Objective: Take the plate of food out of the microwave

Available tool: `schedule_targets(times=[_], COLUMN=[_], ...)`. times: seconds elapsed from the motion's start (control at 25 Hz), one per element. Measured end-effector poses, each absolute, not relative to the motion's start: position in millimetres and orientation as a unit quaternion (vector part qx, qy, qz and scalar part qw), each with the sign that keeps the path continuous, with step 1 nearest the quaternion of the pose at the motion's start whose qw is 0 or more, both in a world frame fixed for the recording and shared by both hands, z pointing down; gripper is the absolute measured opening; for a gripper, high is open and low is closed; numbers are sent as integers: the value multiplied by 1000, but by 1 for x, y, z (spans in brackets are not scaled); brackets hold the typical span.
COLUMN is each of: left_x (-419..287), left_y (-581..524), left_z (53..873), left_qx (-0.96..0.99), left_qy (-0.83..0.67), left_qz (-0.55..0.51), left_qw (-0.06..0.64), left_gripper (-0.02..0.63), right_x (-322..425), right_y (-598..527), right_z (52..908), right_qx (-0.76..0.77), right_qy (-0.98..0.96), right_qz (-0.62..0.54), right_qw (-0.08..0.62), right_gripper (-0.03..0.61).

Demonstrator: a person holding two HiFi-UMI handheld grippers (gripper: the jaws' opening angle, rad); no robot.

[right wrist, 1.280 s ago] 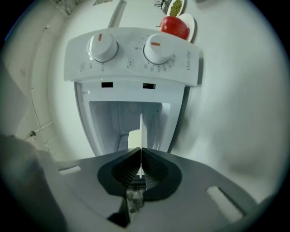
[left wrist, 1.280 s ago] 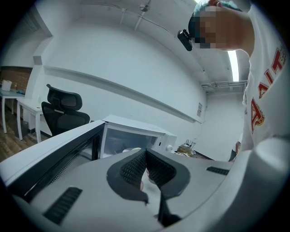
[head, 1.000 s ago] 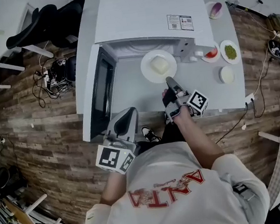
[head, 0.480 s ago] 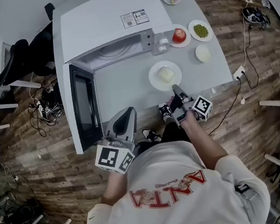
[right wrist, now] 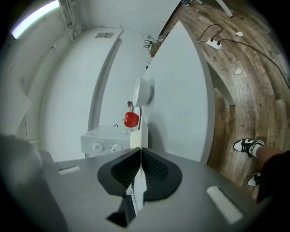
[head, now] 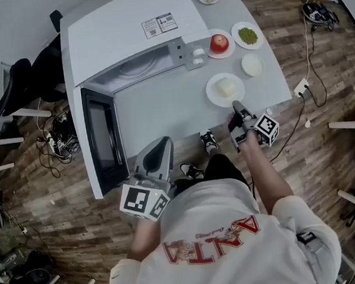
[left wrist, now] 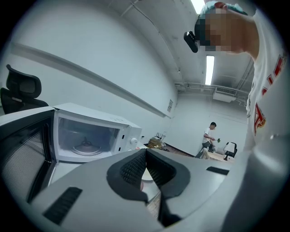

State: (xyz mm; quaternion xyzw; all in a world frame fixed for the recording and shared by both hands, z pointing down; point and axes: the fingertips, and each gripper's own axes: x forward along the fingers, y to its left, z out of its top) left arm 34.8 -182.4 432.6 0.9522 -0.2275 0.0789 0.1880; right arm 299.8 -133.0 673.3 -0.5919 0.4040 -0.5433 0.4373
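text log | shirt (head: 223, 262): red "ANTA", upside down | microwave (head: 120, 46) top stickers (head: 158, 25): print too small to read

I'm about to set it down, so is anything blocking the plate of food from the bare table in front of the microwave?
Nothing visible does. The right gripper is shut on the rim of the plate of food, outside the microwave, at bare table. The apple and a small white dish sit beside it, apart.

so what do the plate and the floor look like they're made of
The plate looks like glazed ceramic, maybe melamine: glossy white, thin rim. The floor looks like wood or laminate: brown staggered planks with grain.
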Motion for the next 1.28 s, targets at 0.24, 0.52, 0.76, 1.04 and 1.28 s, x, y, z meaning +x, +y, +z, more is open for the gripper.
schedule_targets(times=[0.24, 0.52, 0.76, 1.04, 1.28], left_x=[32, 31, 31, 30, 8], left_y=[-187, -194, -191, -187, -183], left_z=[434, 438, 440, 440, 428], left_qx=[950, 948, 948, 948, 947], left_qy=[-233, -235, -230, -228, -249], left_qz=[79, 76, 75, 66, 41], left_qw=[193, 201, 208, 213, 200], left_gripper=[9, 9, 9, 9, 9], right_x=[302, 300, 277, 263, 263], right_y=[-134, -142, -147, -139, -133], right_z=[683, 682, 688, 698, 673], right_qx=[-602, -635, -619, -626, -657], right_qy=[391, 438, 500, 545, 558], right_qz=[-562, -576, -594, -548, -486], right_qw=[410, 269, 123, -102, -144], right_gripper=[12, 105, 206, 206, 88])
